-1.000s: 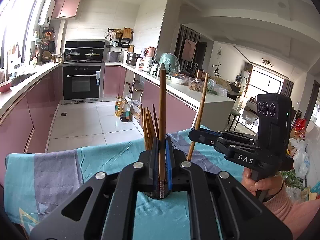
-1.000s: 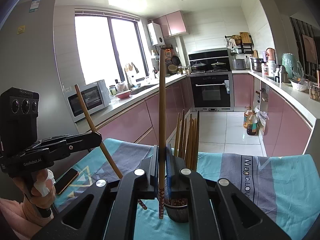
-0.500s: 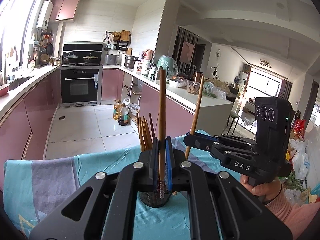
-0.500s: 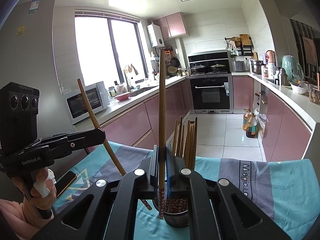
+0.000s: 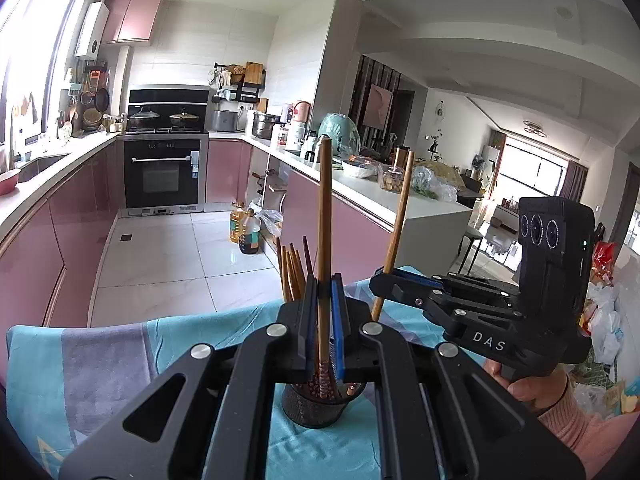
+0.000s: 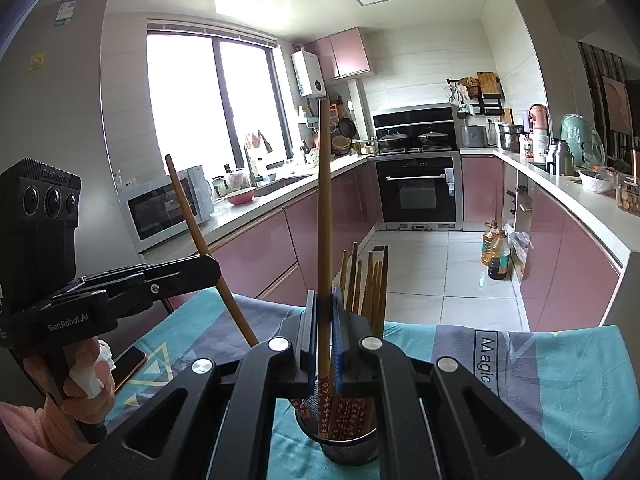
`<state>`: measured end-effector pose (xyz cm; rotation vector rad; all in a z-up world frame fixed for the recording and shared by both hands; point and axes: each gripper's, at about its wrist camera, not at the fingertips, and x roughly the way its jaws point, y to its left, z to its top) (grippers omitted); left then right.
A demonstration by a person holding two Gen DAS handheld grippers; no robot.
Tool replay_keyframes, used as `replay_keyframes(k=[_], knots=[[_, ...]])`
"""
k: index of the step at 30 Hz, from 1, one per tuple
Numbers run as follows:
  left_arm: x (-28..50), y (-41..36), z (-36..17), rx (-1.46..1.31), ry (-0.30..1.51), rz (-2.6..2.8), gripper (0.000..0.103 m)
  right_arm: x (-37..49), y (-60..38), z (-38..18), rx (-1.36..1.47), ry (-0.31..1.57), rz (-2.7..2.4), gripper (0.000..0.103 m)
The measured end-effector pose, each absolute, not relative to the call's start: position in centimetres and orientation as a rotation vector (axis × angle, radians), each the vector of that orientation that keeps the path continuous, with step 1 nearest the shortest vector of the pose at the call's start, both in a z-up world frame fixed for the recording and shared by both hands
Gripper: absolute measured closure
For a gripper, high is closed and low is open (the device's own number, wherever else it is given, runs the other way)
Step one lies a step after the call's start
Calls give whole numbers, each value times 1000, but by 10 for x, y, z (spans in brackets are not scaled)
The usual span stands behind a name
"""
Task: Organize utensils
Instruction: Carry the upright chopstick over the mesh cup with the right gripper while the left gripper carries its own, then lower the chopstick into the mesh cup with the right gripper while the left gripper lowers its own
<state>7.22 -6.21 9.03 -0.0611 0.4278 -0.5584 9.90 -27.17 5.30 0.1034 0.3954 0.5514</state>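
The left gripper (image 5: 320,312) is clamped on a long brown wooden chopstick (image 5: 324,216), held upright between its blue-padded fingers (image 5: 337,320). The chopstick's patterned lower end reaches into the dark mesh utensil cup (image 5: 316,408) directly below the jaws. The right gripper (image 6: 322,320) likewise grips a second upright wooden chopstick (image 6: 324,208), whose flower-patterned end dips into the same cup (image 6: 348,444).

The cup stands on a table covered by a turquoise and grey cloth (image 5: 100,364), near the far edge of that table, toward the pink kitchen cabinets (image 6: 256,248). A bundle of other wooden chopsticks (image 6: 368,288) already stands in the cup, leaning toward the far side.

Each gripper is held by a hand (image 5: 536,388) in a pink sleeve (image 5: 576,436). A dark phone (image 6: 130,364) lies on the cloth near the table's left edge, in the right wrist view.
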Motion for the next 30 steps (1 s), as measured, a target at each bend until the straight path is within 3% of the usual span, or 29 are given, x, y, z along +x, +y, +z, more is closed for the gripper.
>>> replay_keyframes(k=[30], knots=[[80, -78, 96, -52, 475, -548, 96, 113, -268, 42, 111, 442, 521, 97]])
